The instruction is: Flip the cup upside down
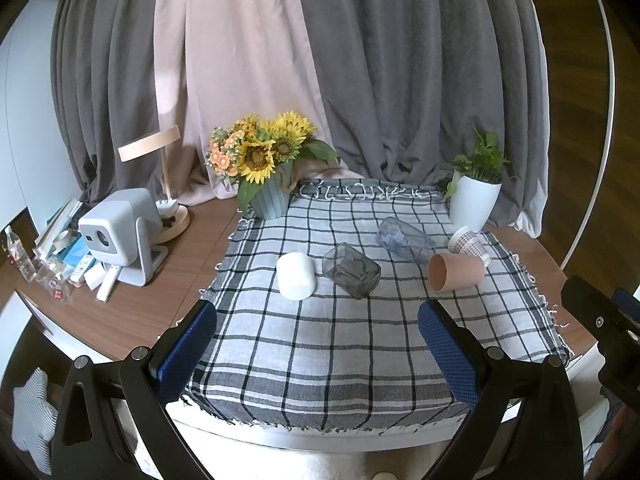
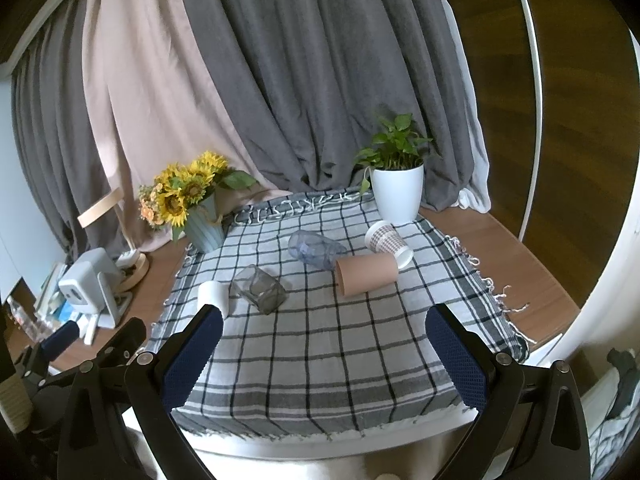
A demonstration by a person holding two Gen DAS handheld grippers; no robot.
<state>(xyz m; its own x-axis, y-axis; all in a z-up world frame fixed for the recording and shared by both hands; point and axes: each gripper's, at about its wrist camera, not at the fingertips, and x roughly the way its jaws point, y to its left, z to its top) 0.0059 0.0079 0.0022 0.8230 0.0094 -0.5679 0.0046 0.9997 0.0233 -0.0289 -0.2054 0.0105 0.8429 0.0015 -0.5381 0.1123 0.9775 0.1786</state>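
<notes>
Several cups lie on their sides on a checked cloth (image 1: 340,344): a white cup (image 1: 295,276), a smoky grey glass (image 1: 352,271), a bluish clear glass (image 1: 404,239), a tan paper cup (image 1: 456,271) and a patterned paper cup (image 1: 469,245). They also show in the right wrist view: white cup (image 2: 213,297), grey glass (image 2: 260,289), bluish glass (image 2: 316,253), tan cup (image 2: 366,275), patterned cup (image 2: 388,242). My left gripper (image 1: 318,344) is open and empty, above the near part of the cloth. My right gripper (image 2: 323,350) is open and empty, also short of the cups.
A sunflower vase (image 1: 270,196) stands at the cloth's back left, a white plant pot (image 1: 474,202) at the back right. A projector (image 1: 116,234), a lamp (image 1: 166,184) and clutter sit on the wooden table to the left. Curtains hang behind.
</notes>
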